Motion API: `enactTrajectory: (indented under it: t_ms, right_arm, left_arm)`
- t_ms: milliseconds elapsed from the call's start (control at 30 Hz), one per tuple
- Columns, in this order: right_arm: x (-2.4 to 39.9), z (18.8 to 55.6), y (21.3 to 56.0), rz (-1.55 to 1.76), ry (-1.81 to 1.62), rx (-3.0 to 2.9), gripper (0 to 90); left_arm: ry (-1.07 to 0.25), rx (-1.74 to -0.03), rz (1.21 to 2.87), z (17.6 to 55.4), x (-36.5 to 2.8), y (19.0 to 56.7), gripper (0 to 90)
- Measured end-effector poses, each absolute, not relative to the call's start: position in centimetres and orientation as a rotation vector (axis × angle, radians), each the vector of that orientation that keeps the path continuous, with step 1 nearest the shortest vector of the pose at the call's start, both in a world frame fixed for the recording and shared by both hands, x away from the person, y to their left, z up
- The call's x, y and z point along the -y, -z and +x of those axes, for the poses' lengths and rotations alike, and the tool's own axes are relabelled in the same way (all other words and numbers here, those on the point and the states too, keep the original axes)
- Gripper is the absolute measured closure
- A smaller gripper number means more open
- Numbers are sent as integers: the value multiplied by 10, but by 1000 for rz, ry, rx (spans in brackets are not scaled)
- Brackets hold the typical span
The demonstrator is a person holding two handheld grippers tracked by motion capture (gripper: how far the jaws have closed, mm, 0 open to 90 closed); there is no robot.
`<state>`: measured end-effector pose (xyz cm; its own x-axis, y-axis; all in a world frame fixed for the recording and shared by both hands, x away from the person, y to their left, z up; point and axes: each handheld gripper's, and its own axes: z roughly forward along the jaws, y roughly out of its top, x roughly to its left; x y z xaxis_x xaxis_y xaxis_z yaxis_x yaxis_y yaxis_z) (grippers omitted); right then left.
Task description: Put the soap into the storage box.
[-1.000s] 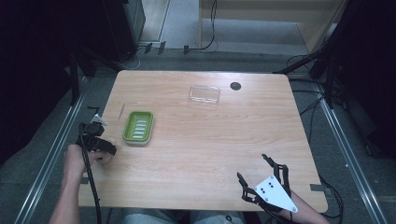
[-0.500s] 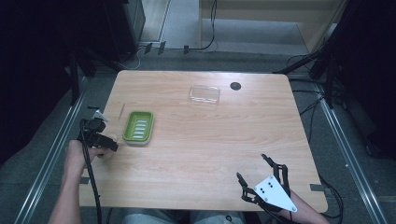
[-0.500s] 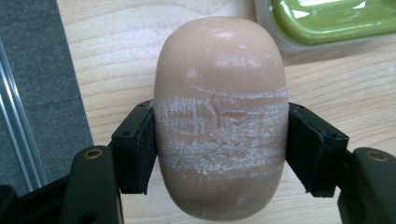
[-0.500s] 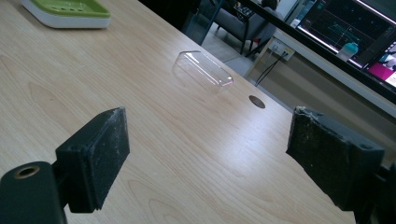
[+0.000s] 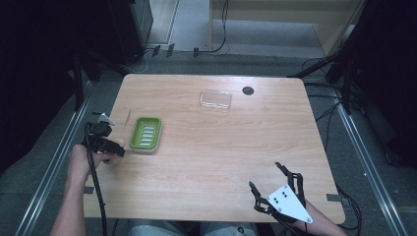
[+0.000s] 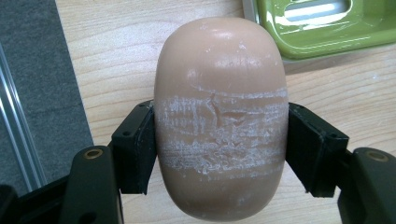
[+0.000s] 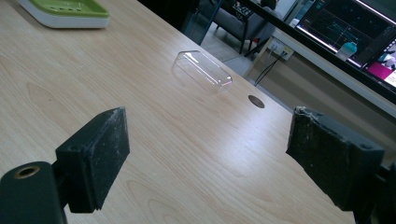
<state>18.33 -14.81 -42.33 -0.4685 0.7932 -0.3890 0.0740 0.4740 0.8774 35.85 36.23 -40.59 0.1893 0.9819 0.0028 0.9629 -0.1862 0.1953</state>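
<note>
The left gripper (image 6: 219,140) is squeezing a bar of soap (image 6: 220,116) between its jaws. The soap is sitting just above the surface (image 5: 221,147), near its left edge, right beside the green soap dish (image 5: 145,133).

The soap is looking smooth, round and hard. It is probably a bit heavy for its size. The white scratchy band across its middle is showing where pads bite into it, so it seems to mark easily. It is likely slippery, because the ends are curving away and could pop out of a grip. The best place to hold it is across the middle, on the two long sides, which is where the pads (image 6: 135,149) are pressing.

The right gripper (image 7: 205,163) is waiting with its jaws wide apart and nothing in them, near the front right corner of the surface.

The dish has a low rim, so the soap is needing only a small lift to go over it. The clear lid (image 5: 215,99) is lying well apart at the back. The middle is giving lots of open room. The left edge is close, so moving inward looks safest.
</note>
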Motion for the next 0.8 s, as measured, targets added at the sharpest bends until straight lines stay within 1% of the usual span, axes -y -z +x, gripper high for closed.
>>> enactTrajectory:
  t_ms: [367, 800]
  right_arm:
    - [149, 184, 424, 748, -1051, -1859, 132]
    - [151, 183, 425, 763, -1043, -1855, 132]
  left_arm:
    - [-205, -1899, 2294, 358, -364, 401, 334]
    - [-224, -1866, 2296, 363, -356, 393, 334]
